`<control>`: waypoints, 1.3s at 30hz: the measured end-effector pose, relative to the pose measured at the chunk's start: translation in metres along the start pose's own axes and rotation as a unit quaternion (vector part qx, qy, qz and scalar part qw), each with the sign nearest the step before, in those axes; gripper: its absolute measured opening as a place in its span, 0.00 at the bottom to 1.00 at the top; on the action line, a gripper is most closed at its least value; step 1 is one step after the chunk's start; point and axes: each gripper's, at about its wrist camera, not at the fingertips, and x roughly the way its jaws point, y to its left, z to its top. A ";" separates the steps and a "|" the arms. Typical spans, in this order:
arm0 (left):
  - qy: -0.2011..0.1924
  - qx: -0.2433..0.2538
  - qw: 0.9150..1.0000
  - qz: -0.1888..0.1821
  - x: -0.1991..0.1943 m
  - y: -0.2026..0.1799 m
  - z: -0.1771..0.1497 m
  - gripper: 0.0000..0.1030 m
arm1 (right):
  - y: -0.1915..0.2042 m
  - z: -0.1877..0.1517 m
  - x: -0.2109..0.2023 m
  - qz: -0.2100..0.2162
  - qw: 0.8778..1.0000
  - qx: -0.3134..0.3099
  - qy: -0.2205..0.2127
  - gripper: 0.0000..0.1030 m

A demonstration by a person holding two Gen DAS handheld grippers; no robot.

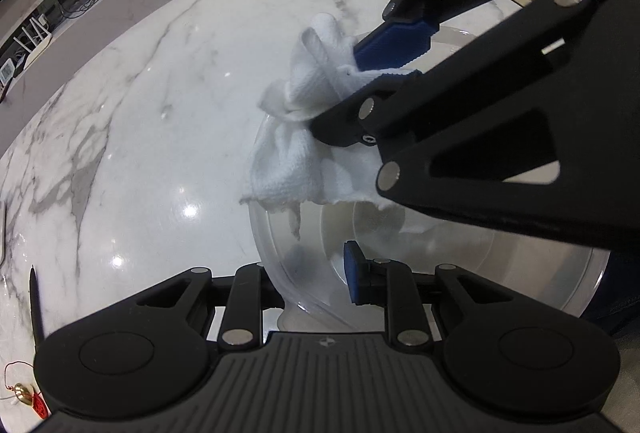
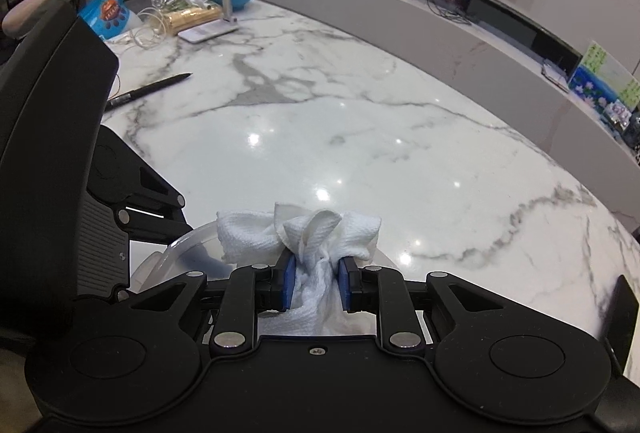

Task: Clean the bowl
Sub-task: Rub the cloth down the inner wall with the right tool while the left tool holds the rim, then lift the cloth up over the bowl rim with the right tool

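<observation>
Two claws at work over one clear bowl point(image 1: 400, 265) standing on the marble table point(image 1: 160, 137), near its front edge. Left claw point(image 1: 316, 281) is pinched narrow on the near rim: one blue pad shows inside the wall; the other finger sits outside, partly hidden behind the plastic. Right claw point(image 2: 316, 285) is closed on a bunched white cloth point(image 2: 304, 233), blue pads pressing the wad from both sides, cloth tails hanging down into the bowl.

Handling notes, judged from looks:
- Bowl appears thin, translucent plastic: light, fairly stiff but likely to flex at the rim, smooth and probably slippery. It would skate on polished marble if wiped unbraced, so the rim pinch seems the right hold. Not fragile like glass; a hard squeeze could still deform the wall.
- Cloth is soft, limp, textured weave; grips well when bunched. Best held at the gathered middle, as now, leaving loose folds to contact the inner surface.

A black pen point(image 2: 152, 87) lies well apart.
</observation>
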 end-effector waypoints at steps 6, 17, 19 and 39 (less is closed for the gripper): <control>0.000 -0.003 1.000 0.003 0.000 -0.002 0.001 0.20 | 0.004 -0.001 0.001 -0.023 1.000 -0.004 0.014 0.18; 0.002 -0.034 0.999 0.001 0.001 0.006 0.005 0.20 | -0.003 -0.019 -0.001 -0.062 0.996 -0.013 0.066 0.18; 0.002 -0.037 0.999 -0.001 0.001 0.007 0.005 0.20 | -0.003 -0.023 -0.001 -0.064 0.995 -0.018 0.075 0.18; -0.001 -0.022 1.000 0.006 0.002 0.004 0.003 0.20 | 0.009 -0.034 0.013 -0.044 0.990 -0.052 0.126 0.19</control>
